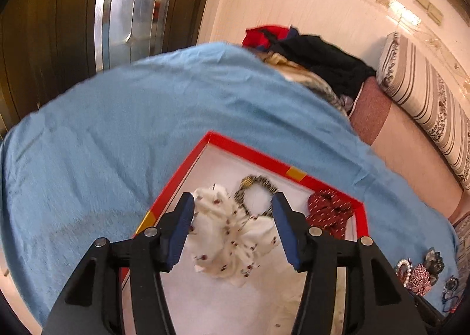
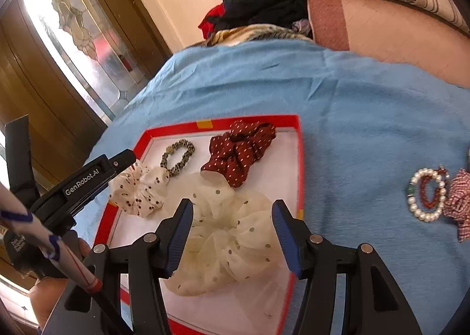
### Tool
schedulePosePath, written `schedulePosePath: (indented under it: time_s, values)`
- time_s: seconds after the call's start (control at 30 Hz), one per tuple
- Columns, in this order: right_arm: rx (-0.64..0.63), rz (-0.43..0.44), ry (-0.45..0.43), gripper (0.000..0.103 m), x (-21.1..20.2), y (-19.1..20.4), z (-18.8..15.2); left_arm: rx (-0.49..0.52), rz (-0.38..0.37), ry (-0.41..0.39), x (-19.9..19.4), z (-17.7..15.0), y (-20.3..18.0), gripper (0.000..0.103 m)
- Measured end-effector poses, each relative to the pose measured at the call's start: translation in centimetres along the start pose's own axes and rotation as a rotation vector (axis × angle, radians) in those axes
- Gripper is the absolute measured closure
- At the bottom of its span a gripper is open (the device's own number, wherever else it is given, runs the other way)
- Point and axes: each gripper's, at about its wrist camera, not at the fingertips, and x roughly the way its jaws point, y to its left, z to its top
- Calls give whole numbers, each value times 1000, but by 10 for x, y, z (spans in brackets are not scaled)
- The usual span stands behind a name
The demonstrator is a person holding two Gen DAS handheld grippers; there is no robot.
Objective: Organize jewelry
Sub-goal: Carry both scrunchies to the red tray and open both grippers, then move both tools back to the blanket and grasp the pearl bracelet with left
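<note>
A red-rimmed white tray (image 2: 300, 164) lies on a blue cloth (image 2: 337, 105) and holds 4 scrunchies. The left gripper (image 1: 233, 227) hangs over the tray's left part with its blue-padded fingers (image 1: 180, 229) spread; the white scrunchie with dark dots (image 1: 232, 235) lies on the tray floor between them, and the pads do not press it. The right gripper (image 2: 232, 236) also stands spread, over a sheer cream scrunchie with pale dots (image 2: 232, 235) that rests loose in the tray's near part, not pinched. Behind these lie a small leopard-print scrunchie (image 2: 178, 156) and a dark red dotted scrunchie (image 2: 239, 152) whose far edge rests against the tray's far rim. On the cloth to the right, well apart from the tray, sit a pearl bracelet (image 2: 426, 195), a red bead bracelet (image 2: 431, 192) inside it, and a red checked scrunchie (image 2: 459, 202).
</note>
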Motion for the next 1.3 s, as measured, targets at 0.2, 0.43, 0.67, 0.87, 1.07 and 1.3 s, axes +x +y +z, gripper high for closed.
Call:
schedulePosePath:
  time_s: [0.2,0.43,0.67,0.87,1.07,1.3]
  values:
    - [45,5,-48,43,-34,-27,-3,41,-17,-113,-21,-1,-24,49]
    - [111,-28,-79,42,-71,-78,-14,135,-64,-141,-27,-13,-66,49]
    - [190,-91,-89,42,-99,-139,-31,239,-118,-134,-30,-34,-108,49]
    - [292,-124,-115,42,-118,-187,-42,340,-171,-112,-31,-60,-142,49]
    - [411,-163,-137,38,-129,-237,-48,483,-284,-36,-37,-100,-180,49]
    - [488,-144,-123,38,-109,-272,-49,583,-348,39,-32,-132,-217,49]
